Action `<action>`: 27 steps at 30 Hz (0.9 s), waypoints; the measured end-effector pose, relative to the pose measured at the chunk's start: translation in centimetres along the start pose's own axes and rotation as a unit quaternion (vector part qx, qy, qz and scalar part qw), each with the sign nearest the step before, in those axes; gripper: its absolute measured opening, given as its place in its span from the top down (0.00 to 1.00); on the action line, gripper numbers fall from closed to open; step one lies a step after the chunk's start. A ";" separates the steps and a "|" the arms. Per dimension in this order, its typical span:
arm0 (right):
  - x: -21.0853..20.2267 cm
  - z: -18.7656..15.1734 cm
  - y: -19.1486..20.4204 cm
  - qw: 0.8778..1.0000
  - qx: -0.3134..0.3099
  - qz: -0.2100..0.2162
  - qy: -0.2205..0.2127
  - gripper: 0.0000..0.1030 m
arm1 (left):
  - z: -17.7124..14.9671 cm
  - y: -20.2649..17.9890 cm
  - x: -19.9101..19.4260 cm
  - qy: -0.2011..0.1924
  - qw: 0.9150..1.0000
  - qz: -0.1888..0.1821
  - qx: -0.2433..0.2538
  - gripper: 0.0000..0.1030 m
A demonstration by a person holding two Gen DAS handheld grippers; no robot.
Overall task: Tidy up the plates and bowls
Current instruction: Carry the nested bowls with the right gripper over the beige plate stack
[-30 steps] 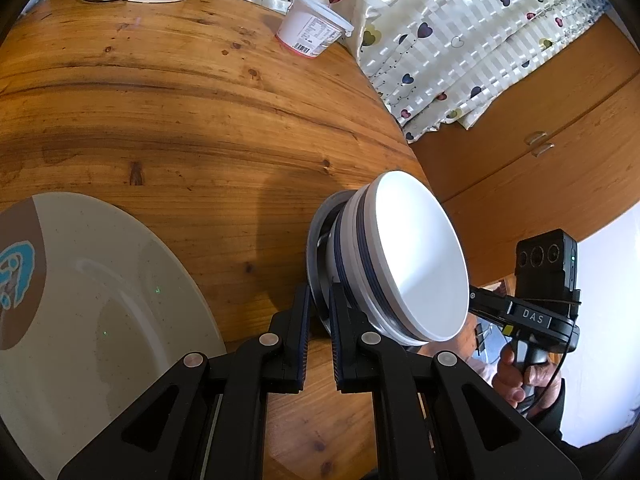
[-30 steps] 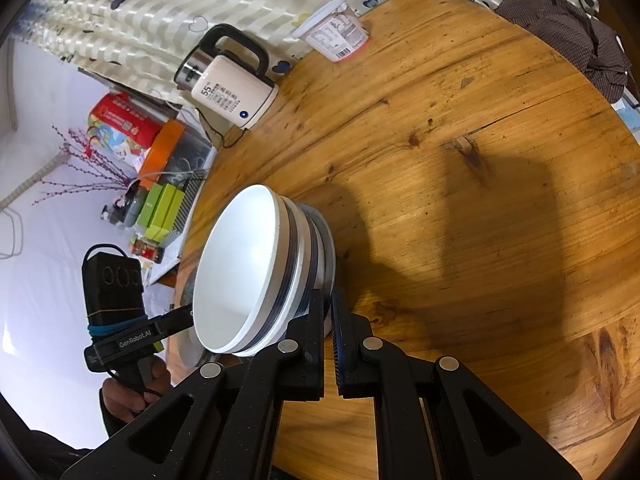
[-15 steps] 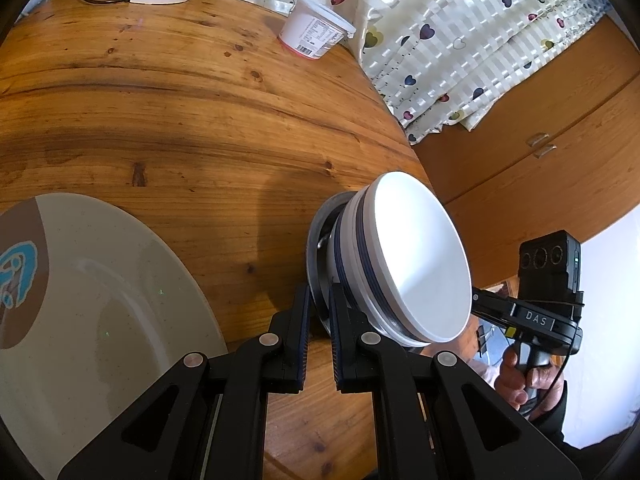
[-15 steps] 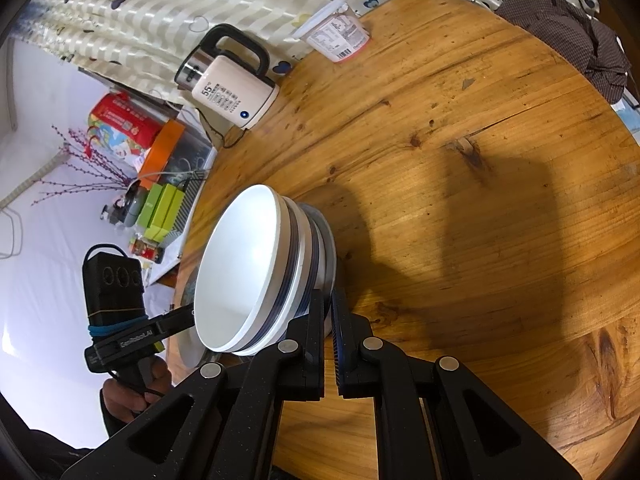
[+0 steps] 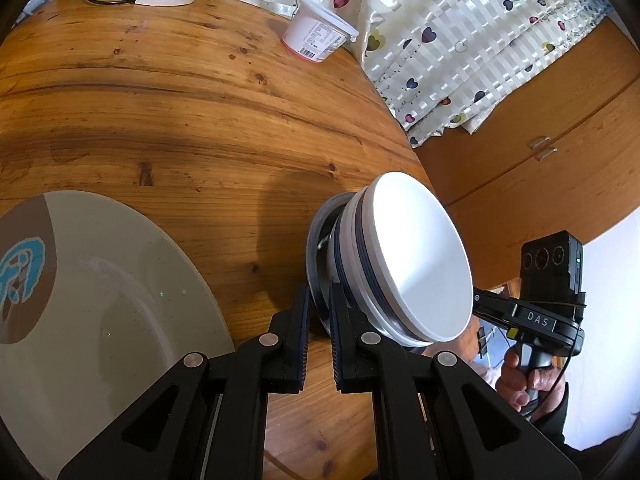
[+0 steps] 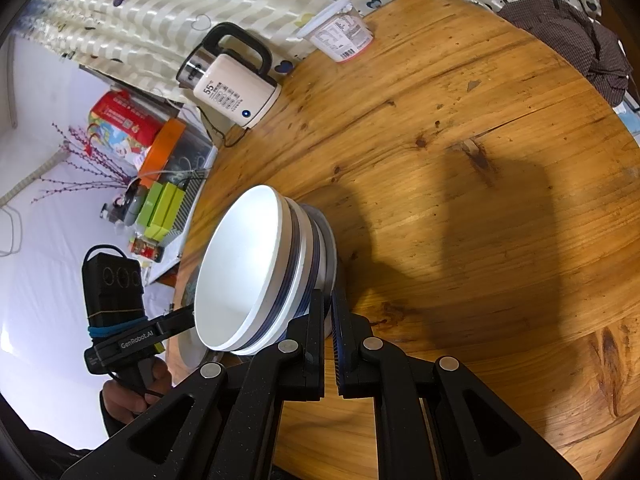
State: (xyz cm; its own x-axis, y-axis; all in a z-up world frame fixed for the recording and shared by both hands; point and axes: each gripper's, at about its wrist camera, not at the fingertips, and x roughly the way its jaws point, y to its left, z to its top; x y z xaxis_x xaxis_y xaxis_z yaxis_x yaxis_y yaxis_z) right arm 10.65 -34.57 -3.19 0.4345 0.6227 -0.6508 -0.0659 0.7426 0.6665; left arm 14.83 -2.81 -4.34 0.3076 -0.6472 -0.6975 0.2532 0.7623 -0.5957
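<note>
A stack of white bowls (image 5: 416, 256) with dark blue bands sits on a small grey plate (image 5: 316, 240). My left gripper (image 5: 319, 304) is shut on that plate's near rim. From the opposite side, my right gripper (image 6: 331, 312) is shut on the same grey plate (image 6: 330, 248), with the bowls (image 6: 240, 272) just left of its fingers. Each view shows the other gripper's body in a hand behind the stack. I cannot tell whether the plate touches the round wooden table (image 5: 180, 120). A large beige plate (image 5: 100, 300) with a brown and blue patch lies to the left.
A white kettle (image 6: 232, 88) and a yogurt tub (image 6: 340, 36) stand at the table's far edge by a heart-print curtain (image 5: 460, 40). A dark cloth (image 6: 580, 40) lies at the far right. A cluttered shelf (image 6: 152, 184) and a wooden cabinet (image 5: 540, 160) flank the table.
</note>
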 end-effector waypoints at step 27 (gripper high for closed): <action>0.4 0.5 1.7 1.000 -0.018 0.007 -0.003 0.94 | 0.3 0.0 -2.0 -0.019 1.000 0.006 0.001 0.92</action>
State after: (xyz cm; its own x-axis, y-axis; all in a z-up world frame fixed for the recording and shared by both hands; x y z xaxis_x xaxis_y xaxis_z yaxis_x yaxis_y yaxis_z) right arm 11.14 -33.20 -2.09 0.4381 0.6317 -0.6396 -0.1045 0.7424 0.6618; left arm 14.48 -1.52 -2.84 0.3448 -0.6373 -0.6892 0.2511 0.7701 -0.5865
